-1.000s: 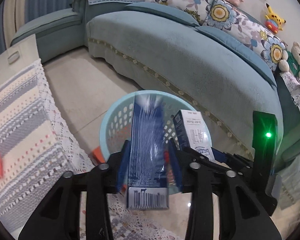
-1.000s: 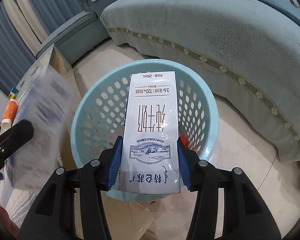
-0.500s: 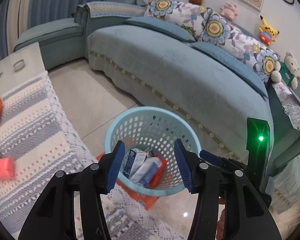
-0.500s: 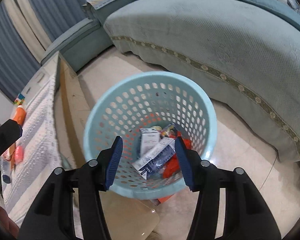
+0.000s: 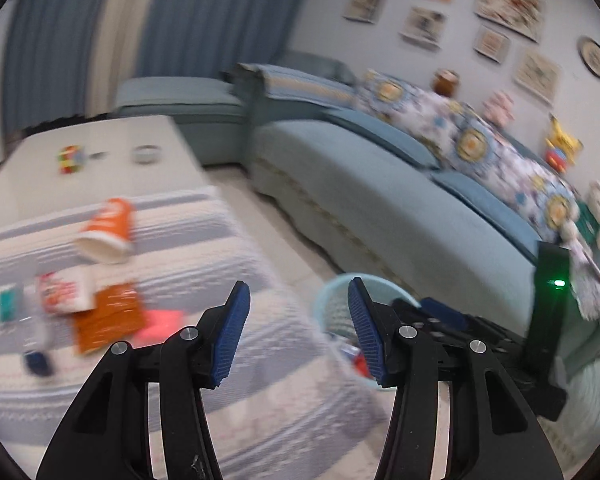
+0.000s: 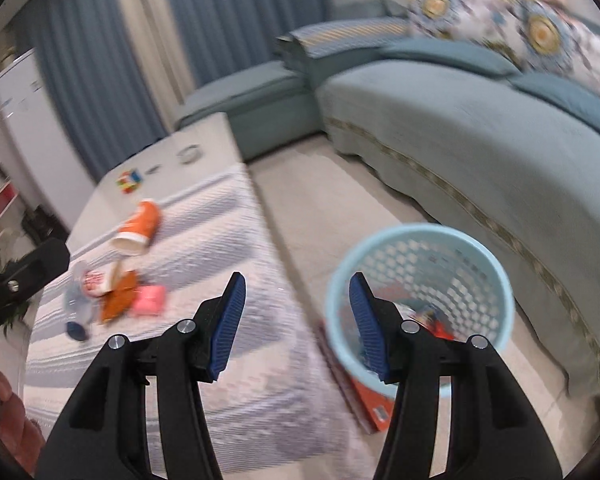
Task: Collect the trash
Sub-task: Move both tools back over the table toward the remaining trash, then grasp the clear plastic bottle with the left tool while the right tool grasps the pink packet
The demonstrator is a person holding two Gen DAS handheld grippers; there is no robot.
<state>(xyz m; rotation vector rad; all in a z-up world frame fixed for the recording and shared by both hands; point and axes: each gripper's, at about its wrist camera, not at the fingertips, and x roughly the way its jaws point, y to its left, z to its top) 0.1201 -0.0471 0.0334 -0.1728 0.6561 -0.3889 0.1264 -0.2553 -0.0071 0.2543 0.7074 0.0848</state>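
Light blue perforated basket upright on the floor between the table and the sofa, cartons and red wrappers in its bottom, blurred. On the striped tablecloth: orange paper cup tipped on its side, white cup with red print, orange packet, pink packet, clustered close together.
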